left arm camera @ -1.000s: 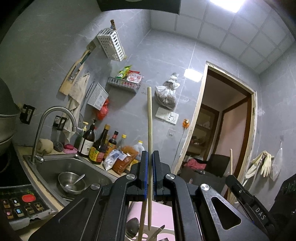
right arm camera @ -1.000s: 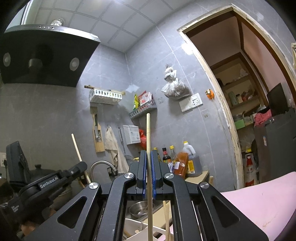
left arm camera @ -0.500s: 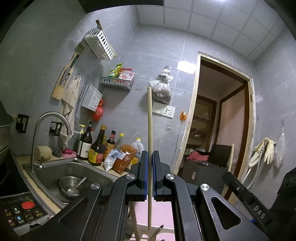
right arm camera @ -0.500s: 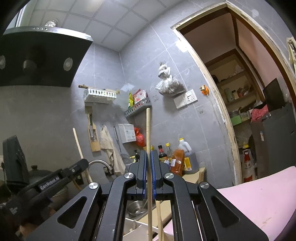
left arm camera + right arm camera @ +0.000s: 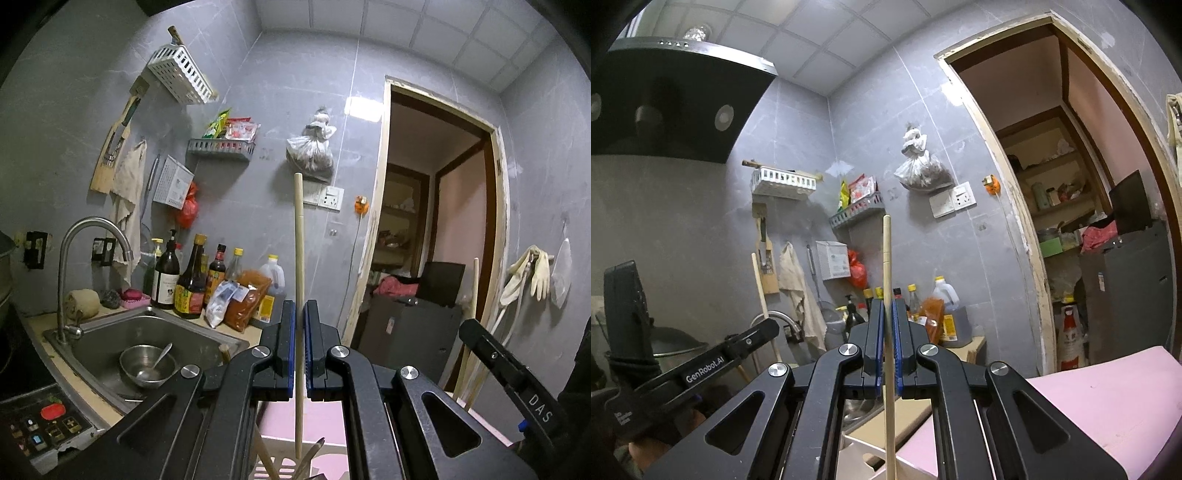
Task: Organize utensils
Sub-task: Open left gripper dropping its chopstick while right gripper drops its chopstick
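Since a second ago the left gripper point(image 5: 299, 321) has swung so the steel sink point(image 5: 110, 332) sits lower-left; it pinches a pale wooden chopstick point(image 5: 298, 258) upright between blue pads. Right gripper point(image 5: 885, 325) likewise clamps a second wooden chopstick point(image 5: 886, 266), vertical

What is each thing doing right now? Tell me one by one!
left gripper: shut on left chopstick
left chopstick: upright
right gripper: shut on right chopstick
right chopstick: upright
metal bowl: in sink, spoon inside
faucet: no water running
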